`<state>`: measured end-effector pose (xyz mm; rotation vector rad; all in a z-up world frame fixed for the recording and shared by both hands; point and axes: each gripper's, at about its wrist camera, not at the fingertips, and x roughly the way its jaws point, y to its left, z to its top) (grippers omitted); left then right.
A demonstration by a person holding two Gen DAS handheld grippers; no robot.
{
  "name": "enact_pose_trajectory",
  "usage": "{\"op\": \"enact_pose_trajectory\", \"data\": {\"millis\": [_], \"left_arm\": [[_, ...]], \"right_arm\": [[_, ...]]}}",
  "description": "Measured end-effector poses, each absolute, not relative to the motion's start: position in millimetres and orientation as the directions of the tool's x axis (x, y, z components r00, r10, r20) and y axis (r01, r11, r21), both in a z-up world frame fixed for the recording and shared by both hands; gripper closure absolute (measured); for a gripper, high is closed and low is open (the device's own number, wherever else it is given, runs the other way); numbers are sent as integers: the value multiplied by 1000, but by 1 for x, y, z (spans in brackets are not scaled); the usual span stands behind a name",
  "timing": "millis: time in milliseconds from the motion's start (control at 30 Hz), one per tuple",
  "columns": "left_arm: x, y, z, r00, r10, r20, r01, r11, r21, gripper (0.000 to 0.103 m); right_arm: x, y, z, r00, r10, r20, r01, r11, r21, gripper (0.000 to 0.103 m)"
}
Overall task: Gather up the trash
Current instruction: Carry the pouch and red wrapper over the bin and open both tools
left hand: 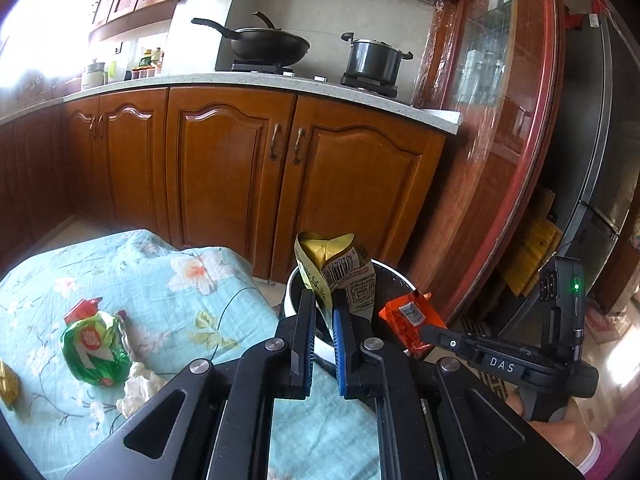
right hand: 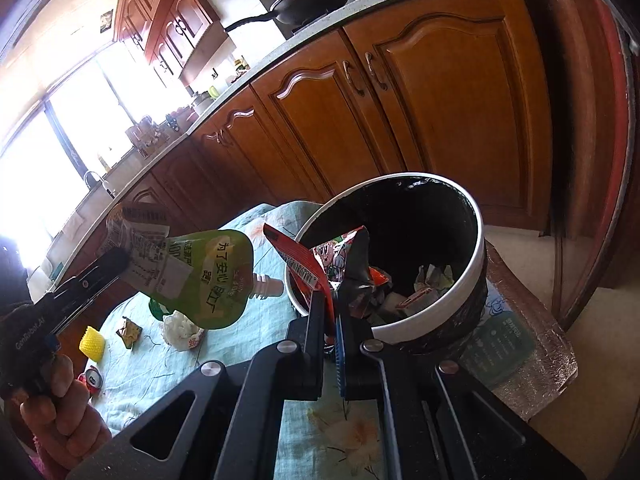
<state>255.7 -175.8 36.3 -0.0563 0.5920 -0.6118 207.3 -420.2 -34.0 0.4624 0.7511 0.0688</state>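
- The left gripper point(left hand: 323, 304) was clamped on a green spout pouch point(left hand: 340, 268), holding it up in the air just beside the bin point(left hand: 394, 270), near its rim
- The right gripper point(right hand: 330, 308) was clamped on a red wrapper point(right hand: 298, 260), held at the bin's near rim
- In the right wrist view the pouch point(right hand: 200, 276) hung left of the bin point(right hand: 436, 312), spout toward it
- The bin had a white rim and a black liner, with crumpled packets point(right hand: 400, 288) already inside
- The bin stood at the edge of a table under a floral cloth point(left hand: 160, 280)
- On the cloth, well away from the bin, lay a green packet point(left hand: 96, 346), crumpled tissue point(left hand: 140, 384), a yellow piece point(right hand: 93, 343) and a can point(right hand: 93, 378)
- Behind the bin ran wooden cabinets point(left hand: 240, 160), with a wok point(left hand: 268, 44) and a pot point(left hand: 374, 60) on the counter above
- A hand point(right hand: 64, 412) gripped the left tool's handle
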Motion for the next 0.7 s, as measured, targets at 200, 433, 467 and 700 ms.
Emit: {"op": "enact_pose_trajectory", "data": {"millis": [200, 433, 467, 700], "left_arm": [[283, -206, 25, 634, -535, -558, 525, 828, -197, 97], [306, -235, 20, 625, -516, -586, 520, 835, -180, 96], [309, -238, 19, 624, -513, -590, 519, 836, -178, 96], [324, -261, 10, 601, -502, -622, 519, 837, -174, 96]], "right_arm": [[220, -432, -39, 723, 211, -658, 127, 895, 427, 99], [235, -442, -47, 701, 196, -686, 152, 898, 413, 99], [238, -443, -48, 697, 192, -691, 156, 900, 408, 99], [251, -452, -53, 676, 174, -716, 174, 907, 384, 99]]}}
